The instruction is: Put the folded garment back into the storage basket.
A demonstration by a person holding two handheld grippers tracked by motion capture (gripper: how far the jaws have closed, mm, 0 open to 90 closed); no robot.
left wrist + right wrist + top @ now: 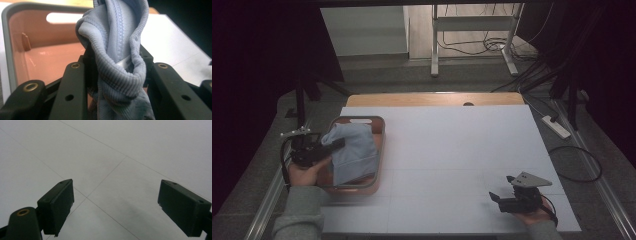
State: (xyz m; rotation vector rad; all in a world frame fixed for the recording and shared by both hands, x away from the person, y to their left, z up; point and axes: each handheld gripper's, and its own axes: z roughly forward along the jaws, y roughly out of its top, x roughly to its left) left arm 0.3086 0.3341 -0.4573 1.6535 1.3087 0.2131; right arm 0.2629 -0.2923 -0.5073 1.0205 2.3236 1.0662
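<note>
Your left gripper (pixel 331 146): fingers clamped on blue cloth (pixel 354 152) over tray (pixel 381 131), 9 o'clock | your right gripper (pixel 498 198): fingers wide, empty, surface (pixel 462 150), 4 o'clock

Both grippers are black. The left gripper (pixel 328 148) carries a small pale metal bracket on top and a black cable looping beside it; up close, its flat link arms (pixel 72 92) show brass-ringed pivot holes and plain bolt holes. The right gripper (pixel 498 199) bears a grey three-cornered plate (pixel 529 179); its jaws are blocky, rectangular pads. The person wears grey-green sleeves (pixel 299 212) with ribbed cuffs.
</note>
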